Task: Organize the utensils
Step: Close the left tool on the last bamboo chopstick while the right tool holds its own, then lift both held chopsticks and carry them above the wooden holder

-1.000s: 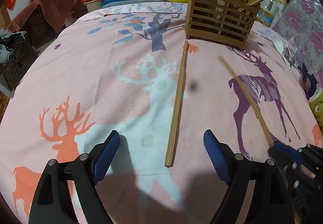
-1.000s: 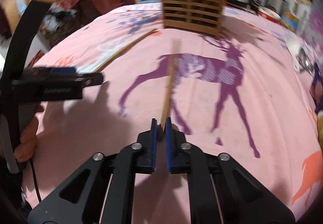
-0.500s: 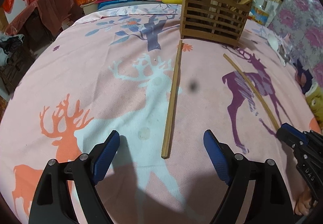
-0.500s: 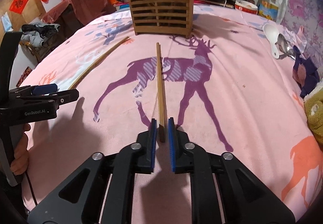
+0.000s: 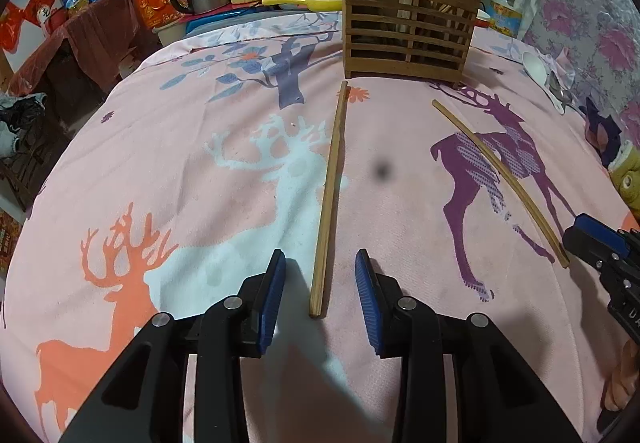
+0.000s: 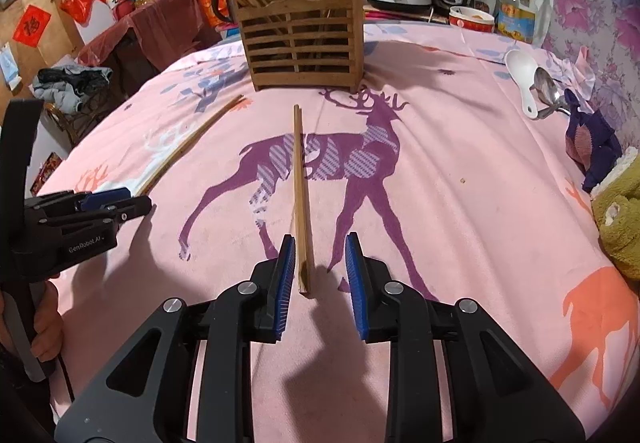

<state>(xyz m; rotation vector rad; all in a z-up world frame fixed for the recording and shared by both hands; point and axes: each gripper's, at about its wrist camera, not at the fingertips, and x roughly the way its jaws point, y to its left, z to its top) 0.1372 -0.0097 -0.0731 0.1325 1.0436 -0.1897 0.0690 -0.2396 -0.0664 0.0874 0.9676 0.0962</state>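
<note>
Presently both grippers are parted, and neither holds anything. A second ago the right gripper [image 6: 316, 275] had its blue-padded fingers [image 6: 285, 281] pinched on the near end of a pale bamboo chopstick [image 6: 299, 187]; they now stand spread, with the stick lying loose on the deer-print pink cloth of the desk [image 6: 460, 171]. Its near end sits between the pads, close against the left one; whether it touches cannot be told. The left gripper [image 5: 320, 297] has changed the opposite way: its fingers [image 5: 271, 297], wide apart half a second ago, have narrowed around the near end of a second bamboo chopstick [image 5: 330, 195] without touching it.

Both sticks lie flat and well apart from each other, their far ends pointing toward the slatted wooden utensil holder [image 5: 408, 39]. The holder stands upright at the far side of the desk and already carries several chopsticks.

Assessment: the right-hand stick has been released short of the holder, so that placement remains undone. The left closure looks like the start of a pickup. A thin stick on soft cloth may roll or slip from the pads.
</note>
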